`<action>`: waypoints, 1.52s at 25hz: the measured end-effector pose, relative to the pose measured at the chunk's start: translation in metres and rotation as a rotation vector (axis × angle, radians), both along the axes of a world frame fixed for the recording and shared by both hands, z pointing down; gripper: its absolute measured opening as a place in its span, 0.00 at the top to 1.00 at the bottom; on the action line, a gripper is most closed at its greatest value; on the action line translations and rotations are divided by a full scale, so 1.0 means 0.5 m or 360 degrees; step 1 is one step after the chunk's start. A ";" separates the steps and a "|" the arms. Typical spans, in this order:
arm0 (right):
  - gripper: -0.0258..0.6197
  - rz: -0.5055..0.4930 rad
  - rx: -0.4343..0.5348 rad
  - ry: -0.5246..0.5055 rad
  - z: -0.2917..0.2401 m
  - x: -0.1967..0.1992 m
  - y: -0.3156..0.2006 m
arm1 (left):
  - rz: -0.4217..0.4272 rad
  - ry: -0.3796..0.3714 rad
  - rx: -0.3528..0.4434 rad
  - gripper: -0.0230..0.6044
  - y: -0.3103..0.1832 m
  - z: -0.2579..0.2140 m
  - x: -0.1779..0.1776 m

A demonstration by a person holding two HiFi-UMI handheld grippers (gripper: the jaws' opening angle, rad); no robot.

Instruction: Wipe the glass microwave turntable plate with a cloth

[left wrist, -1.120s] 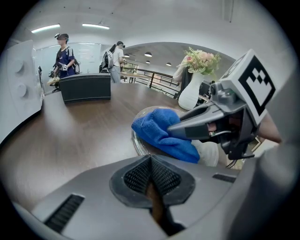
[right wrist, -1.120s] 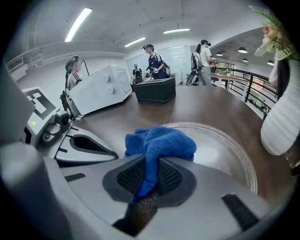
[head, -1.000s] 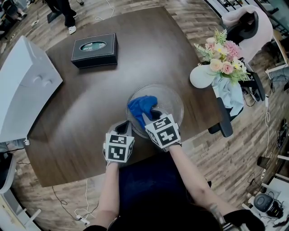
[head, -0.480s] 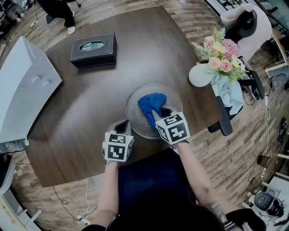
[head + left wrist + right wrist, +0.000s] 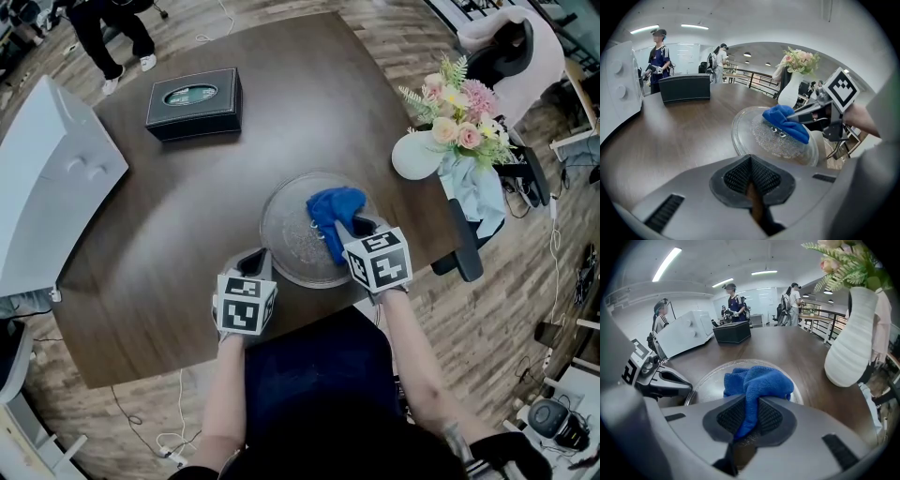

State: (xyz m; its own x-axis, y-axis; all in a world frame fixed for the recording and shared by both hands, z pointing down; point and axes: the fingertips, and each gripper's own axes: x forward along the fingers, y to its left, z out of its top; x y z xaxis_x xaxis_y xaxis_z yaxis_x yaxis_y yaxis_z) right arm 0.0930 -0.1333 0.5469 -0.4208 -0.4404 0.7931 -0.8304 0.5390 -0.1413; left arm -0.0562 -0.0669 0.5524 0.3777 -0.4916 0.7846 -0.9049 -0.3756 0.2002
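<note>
**Head view: wipe in progress, cloth on the plate's far-right part**

The round clear glass microwave turntable plate (image 5: 281, 234) lies flat on the dark brown wooden table (image 5: 178, 216), close to the edge nearest the person. The right gripper (image 5: 350, 226) reaches over the plate's right side. In the right gripper view its jaws are clamped narrowly on a fold of the bright blue microfibre cloth (image 5: 757, 380). The rest of the cloth bunches out ahead of the jaws and presses on the glass.

In the head view the cloth (image 5: 336, 206) covers the plate's far-right part. The centre, the left side and the near side of the plate are bare.

The left gripper (image 5: 255, 259) sits just beside the plate's near-left rim. Its own view shows the jaws drawn together with nothing between them (image 5: 751, 174). Whether it touches the rim to steady the plate cannot be told.

By my judgement the task is mid-course:

- **Grip:** the cloth is gripped and in contact with the plate.
- **Reach:** it covers only part of the surface at this instant.
- **Centre:** the middle looks speckled, which may be droplets or moulded texture.
- **Clean or not:** the pictures do not show which areas are already clean.
- **Left to do:** the bare centre, left and near rim would likely need passes, unless already done.
</note>
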 end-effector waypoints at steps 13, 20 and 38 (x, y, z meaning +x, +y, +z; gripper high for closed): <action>0.88 0.0152 0.0032 0.0026 0.001 0.091 -0.037 | -0.0005 -0.0001 -0.0002 0.96 -0.001 -0.001 0.003; 0.88 0.0217 0.0089 0.0130 -0.015 0.148 -0.052 | -0.0003 0.0008 -0.0002 0.96 0.001 -0.001 0.000; 0.89 0.0314 0.0335 0.0113 -0.128 0.173 -0.044 | -0.0018 0.0031 -0.0004 0.96 0.000 -0.002 0.000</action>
State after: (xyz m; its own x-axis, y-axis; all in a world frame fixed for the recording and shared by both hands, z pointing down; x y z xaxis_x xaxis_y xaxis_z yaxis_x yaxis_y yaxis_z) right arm 0.1797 -0.1555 0.4830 -0.2575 -0.6659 0.7002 -0.9258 0.3775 0.0186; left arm -0.0564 -0.0671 0.5513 0.3873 -0.4940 0.7784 -0.9051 -0.3646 0.2189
